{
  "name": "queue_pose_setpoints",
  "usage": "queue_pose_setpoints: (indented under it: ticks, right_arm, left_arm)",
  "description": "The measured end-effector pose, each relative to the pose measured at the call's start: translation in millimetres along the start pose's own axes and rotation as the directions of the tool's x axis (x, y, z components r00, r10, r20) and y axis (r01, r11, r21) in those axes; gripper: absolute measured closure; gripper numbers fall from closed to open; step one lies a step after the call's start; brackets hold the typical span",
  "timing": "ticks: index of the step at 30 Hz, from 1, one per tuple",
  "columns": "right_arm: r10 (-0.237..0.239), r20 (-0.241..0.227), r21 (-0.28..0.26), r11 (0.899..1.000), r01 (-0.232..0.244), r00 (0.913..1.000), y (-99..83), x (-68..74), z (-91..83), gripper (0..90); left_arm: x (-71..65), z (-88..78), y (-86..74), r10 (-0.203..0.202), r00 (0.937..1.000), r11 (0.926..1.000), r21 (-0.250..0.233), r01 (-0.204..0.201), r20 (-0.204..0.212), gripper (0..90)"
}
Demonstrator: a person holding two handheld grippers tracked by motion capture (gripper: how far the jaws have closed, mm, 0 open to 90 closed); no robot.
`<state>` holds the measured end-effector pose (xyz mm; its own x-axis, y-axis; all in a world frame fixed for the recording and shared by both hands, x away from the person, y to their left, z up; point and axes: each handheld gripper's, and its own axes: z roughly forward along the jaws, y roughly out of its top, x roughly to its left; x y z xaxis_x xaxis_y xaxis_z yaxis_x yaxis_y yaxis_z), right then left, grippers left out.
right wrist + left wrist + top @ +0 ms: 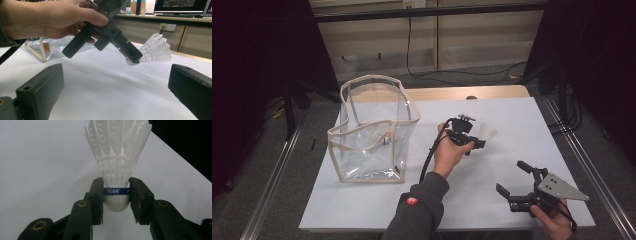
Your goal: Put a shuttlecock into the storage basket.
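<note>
Nearest the lens in the left gripper view, we have the left gripper (116, 195), its two black jaws clamped on the rounded white cork of a white feathered plastic shuttlecock (117, 157), pads pressing just at the blue band. That low grip makes sense: the cork is the firm part, and the skirt stays free and uncrushed.

From the high view, our left gripper (476, 141) holds the shuttlecock (487, 132) lifted above the white table sheet (512, 165), near the middle, with the clear plastic tote bag with beige trim (372, 132) standing open at about nine o'clock from it. We judge the bag is where it goes.

The shuttlecock's long axis runs on from the jaws: cork toward us, skirt fanning out toward two o'clock in the high view. In the right gripper view it lies nearly level, skirt (156, 48) slightly raised, clear of the sheet.

Down at five o'clock, our right gripper (518, 179) rests on the sheet, jaws spread wide and holding nothing, parked out of the way.
</note>
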<state>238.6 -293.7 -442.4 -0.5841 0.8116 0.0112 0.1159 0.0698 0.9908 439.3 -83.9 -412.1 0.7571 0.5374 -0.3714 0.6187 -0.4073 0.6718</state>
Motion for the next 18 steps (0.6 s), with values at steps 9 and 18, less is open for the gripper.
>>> queue_pose_setpoints:
  ticks: [9, 18]
  right_arm:
    - [0.0, -0.003, 0.003, 1.0, 0.0, 1.0, 0.0, 0.2, 1.0, 0.1]
    - [0.001, 0.0, 0.003, 1.0, -0.001, 1.0, -0.1, -0.3, 1.0, 0.1]
  left_arm:
    - [1.5, -12.7, -0.2, 0.001, 0.9999, 1.0, 0.009, -0.001, 0.012, 65.5]
    - [1.4, -25.5, 1.3, 0.004, 0.9996, 0.9998, 0.019, -0.005, 0.03, 65.5]
